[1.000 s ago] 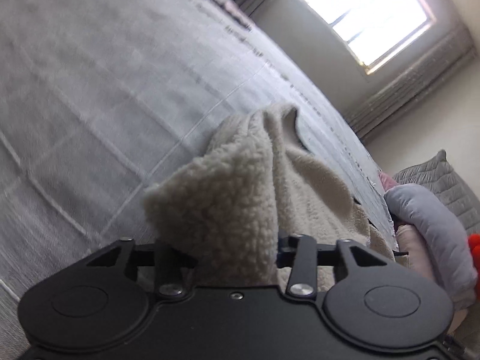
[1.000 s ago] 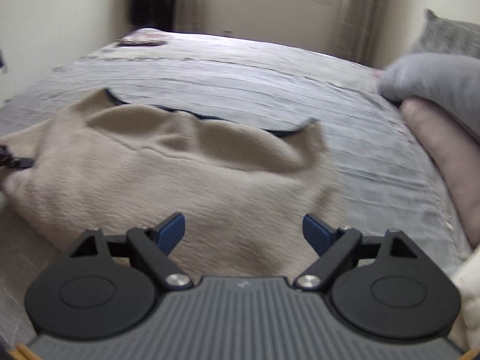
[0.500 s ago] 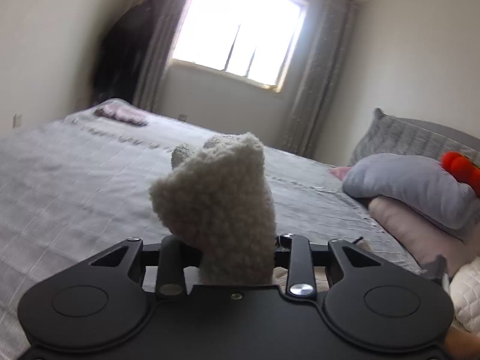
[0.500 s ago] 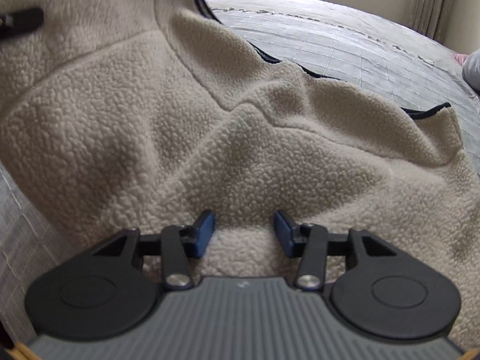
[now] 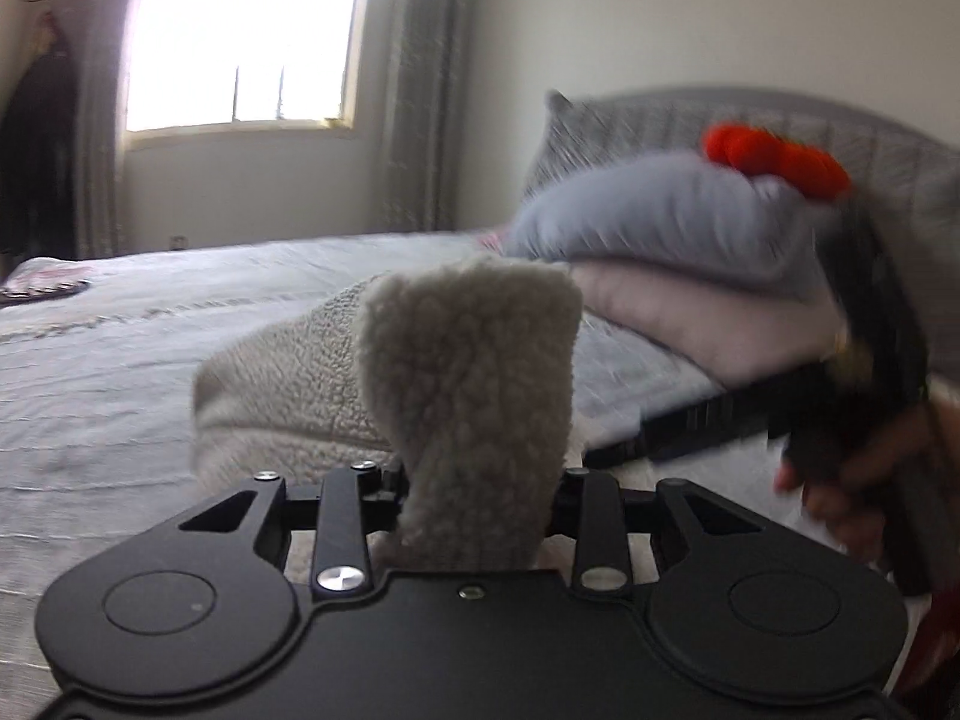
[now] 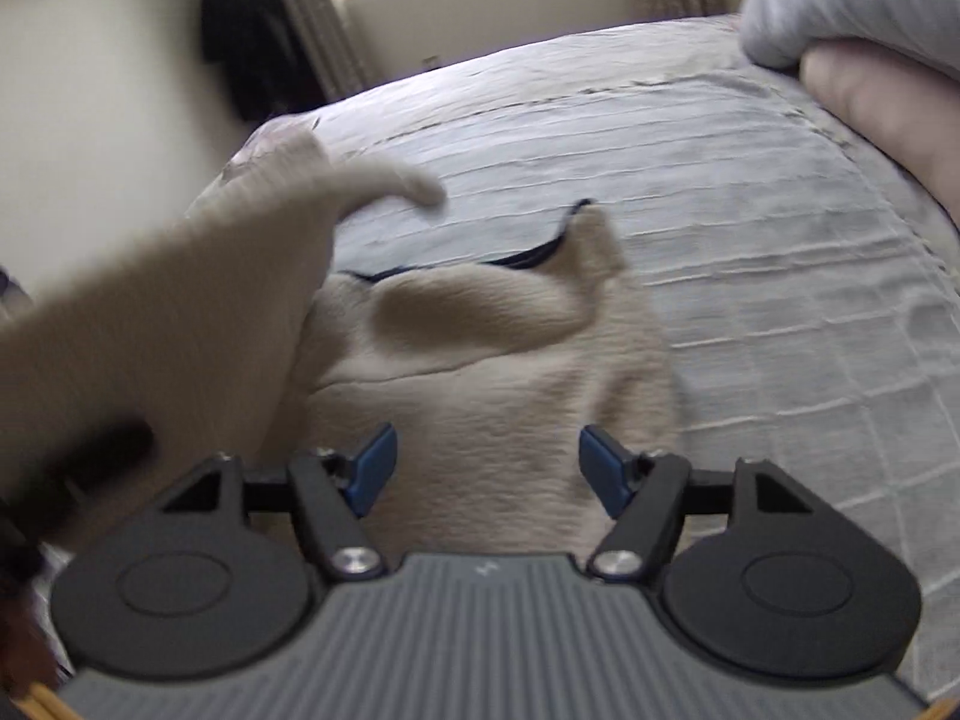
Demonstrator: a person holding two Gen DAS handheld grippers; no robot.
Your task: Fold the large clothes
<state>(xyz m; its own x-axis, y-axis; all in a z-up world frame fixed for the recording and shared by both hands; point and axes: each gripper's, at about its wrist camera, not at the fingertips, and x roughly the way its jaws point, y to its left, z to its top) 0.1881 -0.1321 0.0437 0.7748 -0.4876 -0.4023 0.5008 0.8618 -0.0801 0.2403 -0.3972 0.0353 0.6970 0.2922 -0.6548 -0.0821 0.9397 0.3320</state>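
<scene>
Compared with 1 second ago, a changed backdrop is seen behind the left gripper (image 5: pixel 477 495): window and pillows (image 5: pixel 648 228) where tilted bedspread (image 5: pixel 120 360) was. A thick fold of the cream fleece garment (image 5: pixel 474 396) is clamped between its jaws, standing upright above them, the rest trailing onto the bed behind. Half a second ago the right gripper (image 6: pixel 486 471) was closed to a narrow gap against the fleece; its jaws have just been opening and are now spread wide, nothing pinched, the garment (image 6: pixel 492 372) lying flat just ahead and beneath them.
</scene>
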